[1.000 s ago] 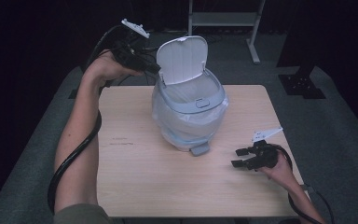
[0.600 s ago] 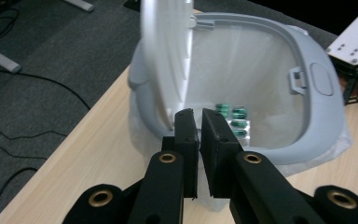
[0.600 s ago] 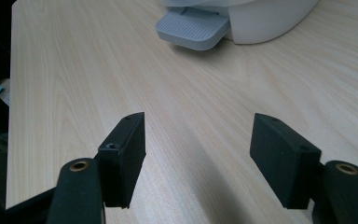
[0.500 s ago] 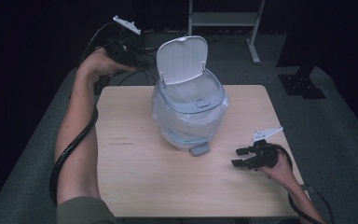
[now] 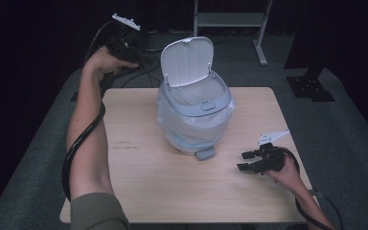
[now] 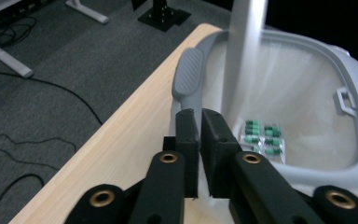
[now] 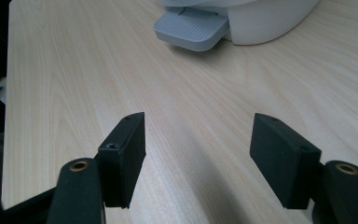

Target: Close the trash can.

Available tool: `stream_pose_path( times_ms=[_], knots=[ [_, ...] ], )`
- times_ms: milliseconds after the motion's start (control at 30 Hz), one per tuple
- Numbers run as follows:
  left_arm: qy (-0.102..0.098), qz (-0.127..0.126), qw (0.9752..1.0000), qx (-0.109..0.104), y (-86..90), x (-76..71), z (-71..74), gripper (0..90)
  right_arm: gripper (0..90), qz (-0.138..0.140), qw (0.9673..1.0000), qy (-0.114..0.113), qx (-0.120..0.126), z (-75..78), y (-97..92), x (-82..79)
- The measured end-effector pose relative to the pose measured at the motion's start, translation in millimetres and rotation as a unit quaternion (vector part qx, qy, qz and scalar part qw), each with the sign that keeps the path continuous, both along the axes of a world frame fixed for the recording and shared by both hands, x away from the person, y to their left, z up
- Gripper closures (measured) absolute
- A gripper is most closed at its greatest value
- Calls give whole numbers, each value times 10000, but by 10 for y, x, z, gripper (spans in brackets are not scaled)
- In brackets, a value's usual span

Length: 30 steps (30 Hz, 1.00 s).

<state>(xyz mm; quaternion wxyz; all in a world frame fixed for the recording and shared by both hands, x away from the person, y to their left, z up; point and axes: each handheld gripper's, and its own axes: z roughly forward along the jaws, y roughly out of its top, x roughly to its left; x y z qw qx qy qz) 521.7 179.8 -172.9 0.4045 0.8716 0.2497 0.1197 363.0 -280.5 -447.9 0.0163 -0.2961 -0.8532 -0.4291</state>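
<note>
the left gripper [image 6: 199, 135], jaws together and empty, looks into the lidded grey plastic bin [image 5: 195, 111] mid-table — a green capsule blister pack [image 6: 263, 141] lies inside; the right gripper [image 7: 198, 142] rests apart by the grey pedal [image 7: 191, 27].

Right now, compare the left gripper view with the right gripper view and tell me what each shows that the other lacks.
Left gripper view: the left hand-held gripper with its jaws closed together and nothing between them, the open rim of the bin, its white liner, a blister pack of green capsules lying inside, and cables on the grey floor.

Right gripper view: the right hand-held gripper with its jaws wide apart and empty, and the bin's grey foot pedal.

Both: the pale wooden table and part of the bin.
</note>
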Motion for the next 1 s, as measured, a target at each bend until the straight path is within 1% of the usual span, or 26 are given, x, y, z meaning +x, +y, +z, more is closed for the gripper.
stream_pose_path(
  times_ms=[67,133,167,200,333,367,433,467,567,633,733,767,800,867,900,1000],
  knots=[
    [8,31,10000,15,-10,43,-16,868,346,-3,10000,-4,1,2,-6,-3],
    [11,49,10000,-14,-25,79,-20,868,346,-19,10000,5,7,1,-16,-5],
    [30,63,9999,-80,-38,95,-19,867,346,-23,10000,8,5,0,-19,-6],
    [20,64,9999,-93,-48,104,-16,867,346,-26,10000,5,3,0,-22,-7],
    [50,-14,9999,-103,-126,135,-12,867,347,-41,10000,4,18,0,-37,-8],
    [63,-34,9999,-150,-141,141,-8,867,346,-42,10000,4,20,-1,-38,-8],
    [28,-65,9998,-174,-173,149,7,867,346,-43,10000,8,18,-2,-40,-12],
    [50,-114,9997,-207,-190,148,13,867,346,-44,10000,6,22,-2,-41,-13],
    [28,-225,9995,-210,-241,137,45,867,347,-52,10000,-13,22,4,-49,-19],
    [11,-223,9996,-155,-267,127,65,867,347,-63,10000,-9,38,6,-53,-22],
    [52,-262,9996,-125,-279,118,68,868,347,-51,10000,-14,22,4,-58,-25],
    [99,-300,9994,-114,-290,113,63,868,347,-50,10000,-12,20,3,-58,-25],
    [84,-328,9994,-85,-300,111,61,868,347,-51,10000,-7,21,2,-58,-26],
    [123,-443,9989,-50,-345,93,54,867,347,-55,10000,-6,22,3,-60,-25],
    [150,-573,9982,0,-389,79,44,867,347,-54,10000,-7,24,3,-60,-26],
    [197,-743,9968,216,-506,49,27,864,347,-59,10000,-9,22,4,-55,-19]
  ],
)
